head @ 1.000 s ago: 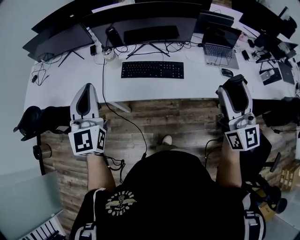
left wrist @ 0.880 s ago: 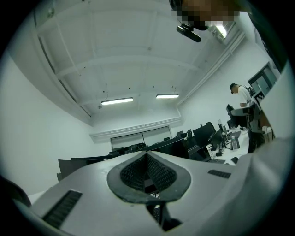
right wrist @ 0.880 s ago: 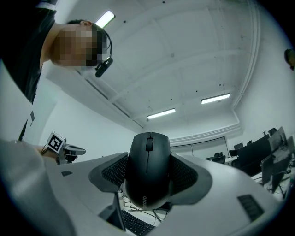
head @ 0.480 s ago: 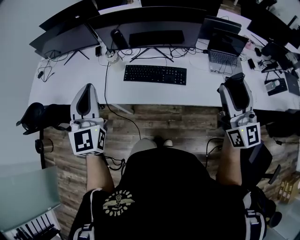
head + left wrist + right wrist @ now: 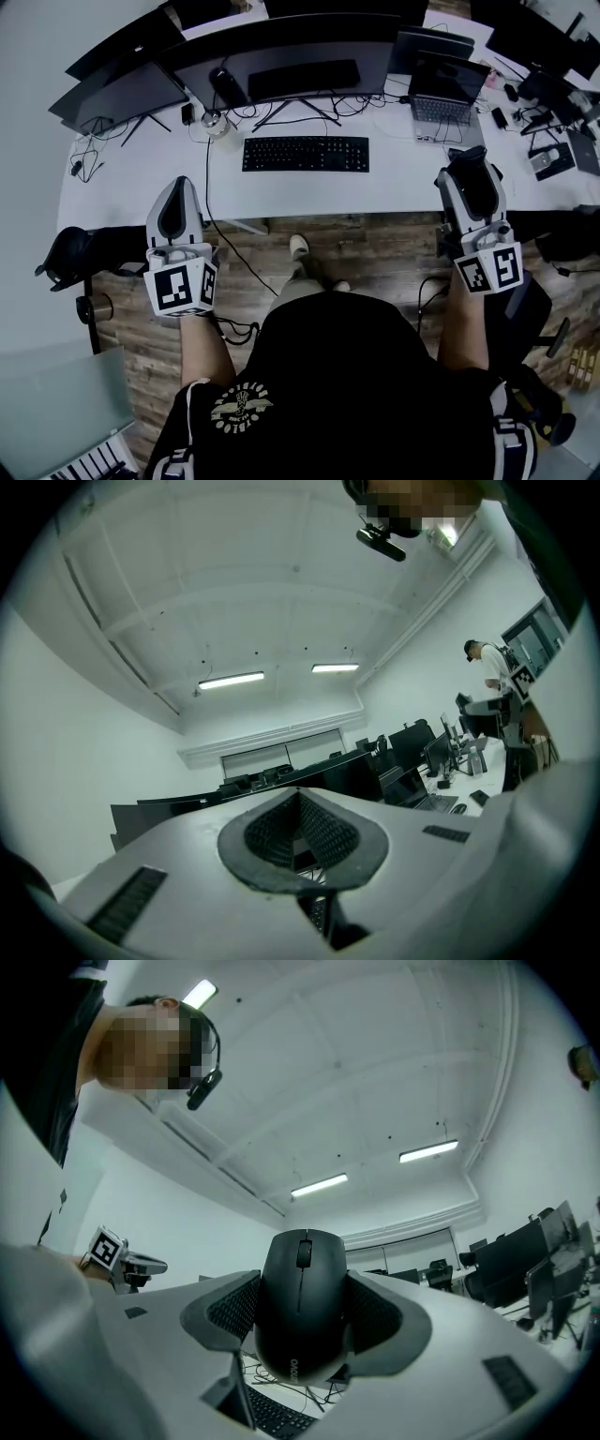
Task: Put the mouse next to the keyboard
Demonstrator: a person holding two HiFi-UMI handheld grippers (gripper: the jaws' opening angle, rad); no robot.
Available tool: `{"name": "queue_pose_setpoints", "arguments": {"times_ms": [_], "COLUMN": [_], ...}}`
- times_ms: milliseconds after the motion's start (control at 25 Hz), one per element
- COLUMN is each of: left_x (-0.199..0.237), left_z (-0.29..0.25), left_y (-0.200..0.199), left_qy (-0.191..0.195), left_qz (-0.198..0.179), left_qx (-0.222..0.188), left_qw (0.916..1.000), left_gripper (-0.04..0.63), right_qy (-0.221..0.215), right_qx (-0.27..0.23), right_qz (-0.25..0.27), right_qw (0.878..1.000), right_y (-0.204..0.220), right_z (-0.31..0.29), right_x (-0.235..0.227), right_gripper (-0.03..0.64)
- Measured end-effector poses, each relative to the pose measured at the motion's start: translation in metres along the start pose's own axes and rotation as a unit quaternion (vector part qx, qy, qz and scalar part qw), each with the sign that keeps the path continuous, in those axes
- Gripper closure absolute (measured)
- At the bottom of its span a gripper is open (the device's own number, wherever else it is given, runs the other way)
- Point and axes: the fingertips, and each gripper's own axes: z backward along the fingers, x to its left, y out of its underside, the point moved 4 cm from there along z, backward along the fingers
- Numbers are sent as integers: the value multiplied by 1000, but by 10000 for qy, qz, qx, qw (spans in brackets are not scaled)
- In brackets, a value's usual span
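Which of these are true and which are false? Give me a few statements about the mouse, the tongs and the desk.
1. The right tongs grip a black mouse. True.
2. The left tongs hold a pen. False: they are shut with nothing between them.
3. The keyboard is white. False: it is black and lies on the white desk.
4. The laptop on the desk stands open. True.

There is one mouse (image 5: 302,1302) and one keyboard (image 5: 306,154).
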Motion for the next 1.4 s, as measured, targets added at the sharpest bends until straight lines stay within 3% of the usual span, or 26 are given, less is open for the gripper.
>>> {"name": "queue_pose_setpoints", "arguments": {"times_ms": [880, 1400], "left_x": [12, 29], "left_z": [-90, -150], "left_y": [21, 47], "left_qy": [597, 855], "left_qz": [-49, 200], "left_qx": [98, 144], "left_qw": [9982, 9960], "left_gripper": [594, 594], "right_qy": [241, 430], "right_qx": [120, 360], "right_qz": [-52, 77], "right_qw": [9996, 9984], "right_y": [22, 30], "right_z": [-63, -104], "right_x": [-15, -20], "right_gripper": [330, 330]}}
